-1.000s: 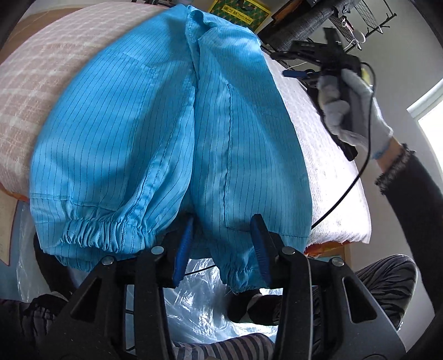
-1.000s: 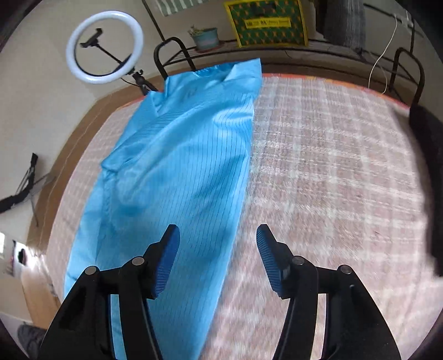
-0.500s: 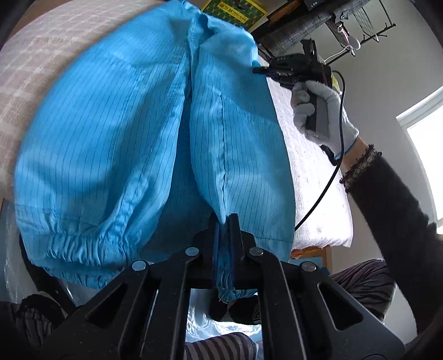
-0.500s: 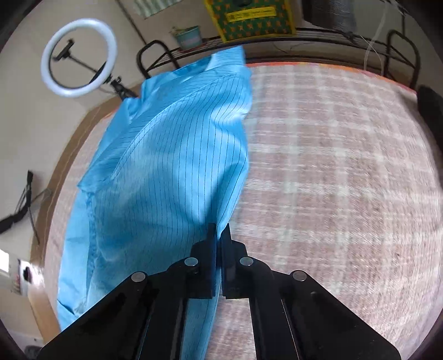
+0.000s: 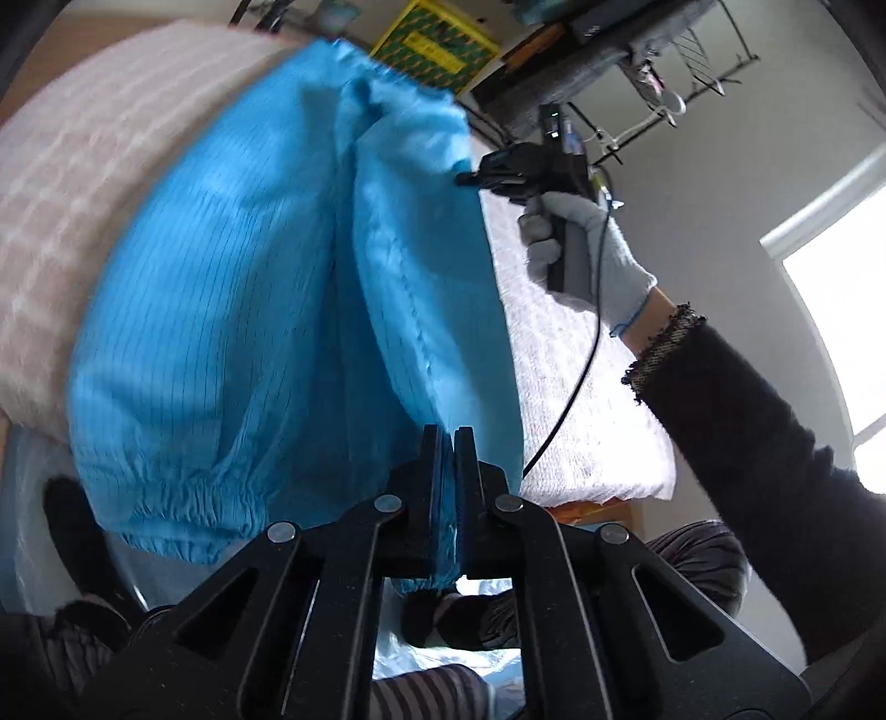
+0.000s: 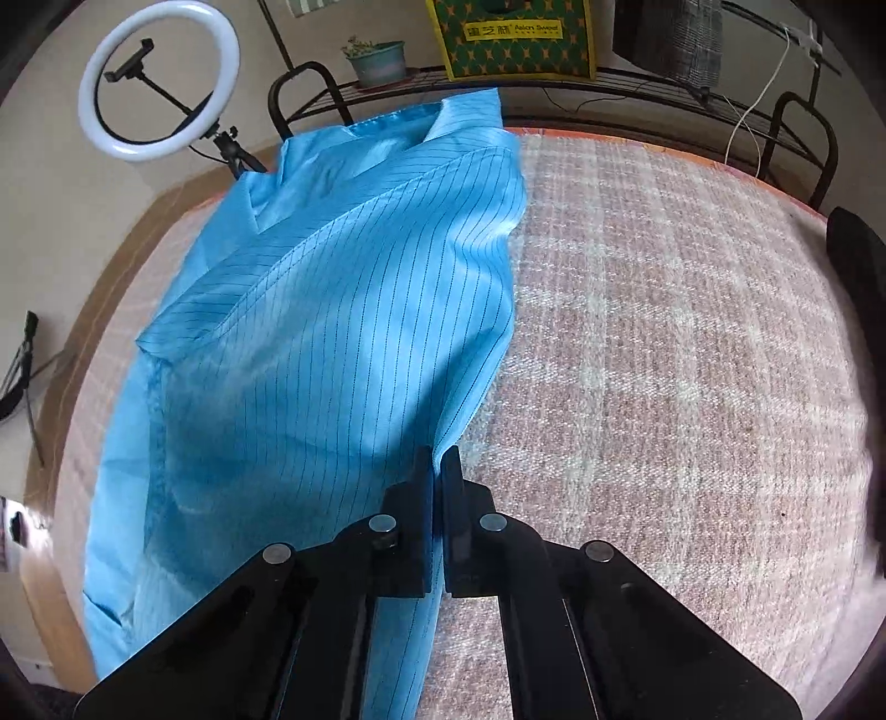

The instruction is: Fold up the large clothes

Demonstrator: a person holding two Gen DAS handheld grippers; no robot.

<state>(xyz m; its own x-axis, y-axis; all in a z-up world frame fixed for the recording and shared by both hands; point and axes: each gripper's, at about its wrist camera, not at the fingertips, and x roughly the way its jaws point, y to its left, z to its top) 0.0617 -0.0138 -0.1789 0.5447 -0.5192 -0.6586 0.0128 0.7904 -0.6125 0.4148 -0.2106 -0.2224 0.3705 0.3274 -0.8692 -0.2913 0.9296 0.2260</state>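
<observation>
**Pinching the blue garment at two edges**

Lying lengthwise on the checked blanket [image 6: 692,343] that covers the bed, the blue pinstriped garment [image 6: 310,354] takes up the blanket's left half in the right wrist view, its collar end toward the far edge below the metal rack [image 6: 554,91].

Left of the garment in that view, beyond the blanket's edge, a white ring light [image 6: 158,83] stands on its tripod. A potted plant [image 6: 379,61] and a green-and-yellow bag [image 6: 512,36] sit on the rack behind the garment's collar end.

The left gripper [image 5: 447,443] has its jaws pressed together on the garment's near hem, close to a seam that runs away from the fingers; blue cloth shows between the pads and hangs out below them. To the left of this grip, the garment's elasticated cuff [image 5: 166,509] droops over the blanket's near edge.

The right gripper [image 6: 440,462] is likewise clamped on the garment, pinching its right-hand long edge where cloth meets bare blanket; the fabric rises in a fold from the jaws. In the left wrist view, this gripper appears at the garment's far right edge, held in a white-gloved right hand [image 5: 587,249], with a black cable [image 5: 576,382] trailing down across the white bed side.
</observation>
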